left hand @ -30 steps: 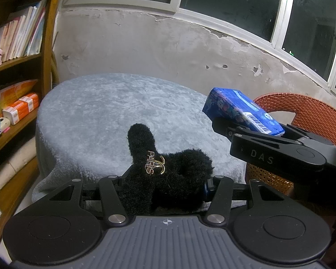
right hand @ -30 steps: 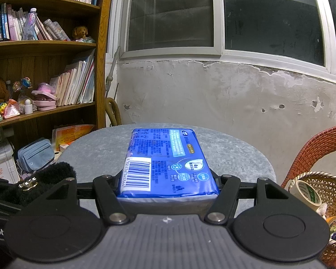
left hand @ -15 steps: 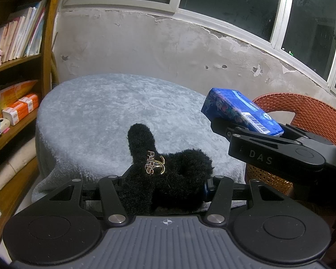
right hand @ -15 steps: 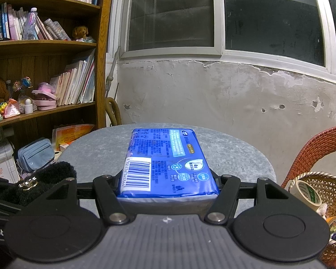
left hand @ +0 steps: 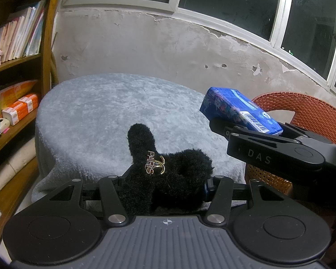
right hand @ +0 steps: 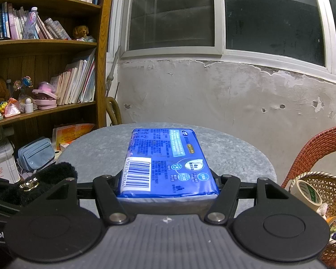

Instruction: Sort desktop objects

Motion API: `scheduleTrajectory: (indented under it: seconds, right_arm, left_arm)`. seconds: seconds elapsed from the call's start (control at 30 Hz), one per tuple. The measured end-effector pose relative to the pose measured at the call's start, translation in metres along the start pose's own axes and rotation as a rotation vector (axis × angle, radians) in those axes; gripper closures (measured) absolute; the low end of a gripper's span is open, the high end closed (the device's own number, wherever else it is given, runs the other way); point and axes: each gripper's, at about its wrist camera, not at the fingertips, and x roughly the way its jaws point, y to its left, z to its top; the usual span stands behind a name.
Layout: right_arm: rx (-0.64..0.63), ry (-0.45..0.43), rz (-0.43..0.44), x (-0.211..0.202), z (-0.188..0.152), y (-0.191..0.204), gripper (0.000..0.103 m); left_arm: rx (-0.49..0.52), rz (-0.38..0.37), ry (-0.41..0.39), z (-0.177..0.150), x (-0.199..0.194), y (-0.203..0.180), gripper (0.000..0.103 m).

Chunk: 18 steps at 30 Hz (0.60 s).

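The left gripper point(left hand: 165, 179) is pinching a soft, probably light black fuzzy hair clip point(left hand: 165, 172); the right gripper point(right hand: 168, 179) is squeezing a squashy blue tissue pack point(right hand: 165, 159) by its sides.

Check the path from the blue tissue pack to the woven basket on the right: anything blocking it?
Nothing visible. The right gripper holds the blue tissue pack above the grey table; the woven basket sits to its right, with tape rolls inside. Only open air lies between.

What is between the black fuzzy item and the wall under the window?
In the left wrist view, only the grey table cover lies between the black fuzzy item and the wall.
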Motion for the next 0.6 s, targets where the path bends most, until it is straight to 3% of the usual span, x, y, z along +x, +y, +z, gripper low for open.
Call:
scheduleTrajectory:
  seconds: [0.6]
  right_arm:
    - [0.0, 0.001, 0.0, 0.0003, -0.0006, 0.0005, 0.043]
  left_arm:
    - [0.003, -0.001, 0.001, -0.0021, 0.0002, -0.0016, 0.043]
